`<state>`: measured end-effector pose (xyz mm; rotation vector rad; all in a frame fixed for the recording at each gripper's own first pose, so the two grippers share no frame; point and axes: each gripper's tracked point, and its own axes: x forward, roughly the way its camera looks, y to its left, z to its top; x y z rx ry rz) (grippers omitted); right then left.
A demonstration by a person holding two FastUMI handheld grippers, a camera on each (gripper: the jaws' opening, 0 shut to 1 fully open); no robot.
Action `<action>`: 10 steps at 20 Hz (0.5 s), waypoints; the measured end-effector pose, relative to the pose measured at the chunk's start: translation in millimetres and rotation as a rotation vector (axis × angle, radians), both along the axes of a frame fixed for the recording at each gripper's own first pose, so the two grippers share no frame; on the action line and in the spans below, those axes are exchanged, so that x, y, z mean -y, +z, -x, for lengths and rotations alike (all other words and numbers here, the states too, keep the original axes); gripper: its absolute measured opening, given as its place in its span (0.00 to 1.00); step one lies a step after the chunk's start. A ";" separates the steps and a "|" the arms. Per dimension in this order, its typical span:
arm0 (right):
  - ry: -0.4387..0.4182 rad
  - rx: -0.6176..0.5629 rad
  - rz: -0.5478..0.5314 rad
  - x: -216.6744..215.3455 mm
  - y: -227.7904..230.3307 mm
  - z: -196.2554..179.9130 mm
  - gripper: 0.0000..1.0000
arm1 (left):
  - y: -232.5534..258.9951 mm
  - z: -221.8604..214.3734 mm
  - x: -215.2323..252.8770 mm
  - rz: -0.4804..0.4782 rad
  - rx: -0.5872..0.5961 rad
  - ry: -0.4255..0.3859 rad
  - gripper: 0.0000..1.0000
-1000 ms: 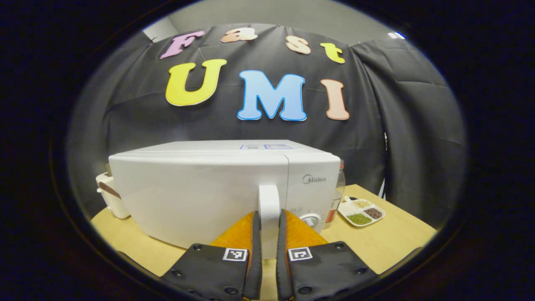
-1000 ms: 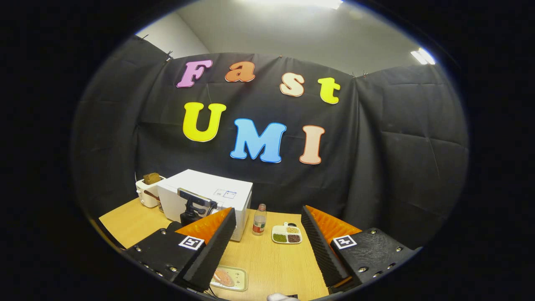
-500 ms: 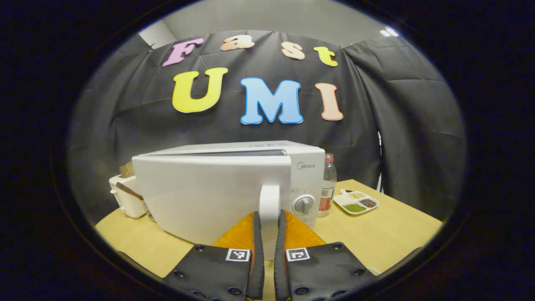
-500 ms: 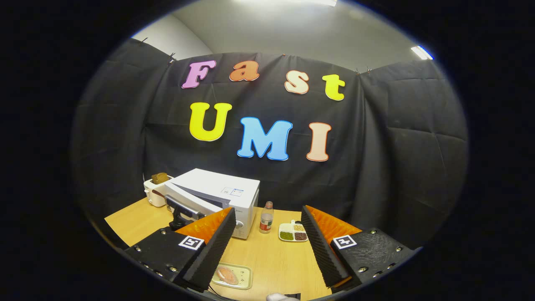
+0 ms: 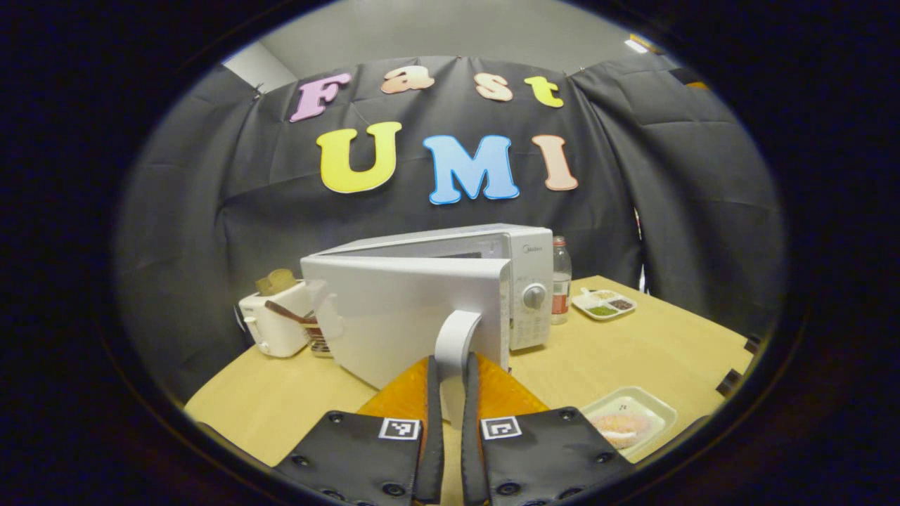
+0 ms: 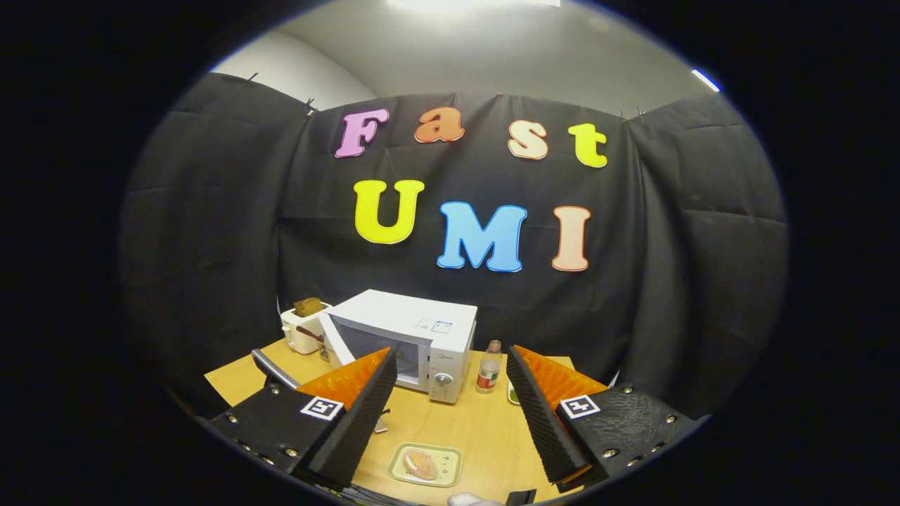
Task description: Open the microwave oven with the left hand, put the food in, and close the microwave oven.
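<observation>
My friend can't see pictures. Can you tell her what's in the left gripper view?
The left gripper is shut on the white handle of a microwave door, swung partly open. A tray of food waits on the wooden table.

Brand name "Midea" on the control panel of the microwave oven (image 5: 529, 247), above its dial. Printed square markers on each gripper's fingers carry patterns, not legible text.
</observation>
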<state>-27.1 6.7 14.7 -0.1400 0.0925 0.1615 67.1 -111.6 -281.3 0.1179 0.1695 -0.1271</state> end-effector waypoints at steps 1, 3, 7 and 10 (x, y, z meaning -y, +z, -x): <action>0.009 -0.001 -0.002 -5.5 0.1 1.5 0.96 | -0.1 9.1 -10.8 0.000 -0.007 0.013 0.18; 0.027 0.001 0.002 -15.5 1.1 4.6 0.96 | -1.4 25.5 -34.9 -0.012 -0.022 0.043 0.18; 0.064 0.000 -0.019 -39.3 -2.1 8.0 0.96 | -3.2 53.9 -85.8 -0.076 -0.029 0.105 0.18; 0.095 -0.016 -0.040 -58.2 -8.0 7.0 0.96 | -5.8 64.7 -123.8 -0.093 -0.039 0.154 0.17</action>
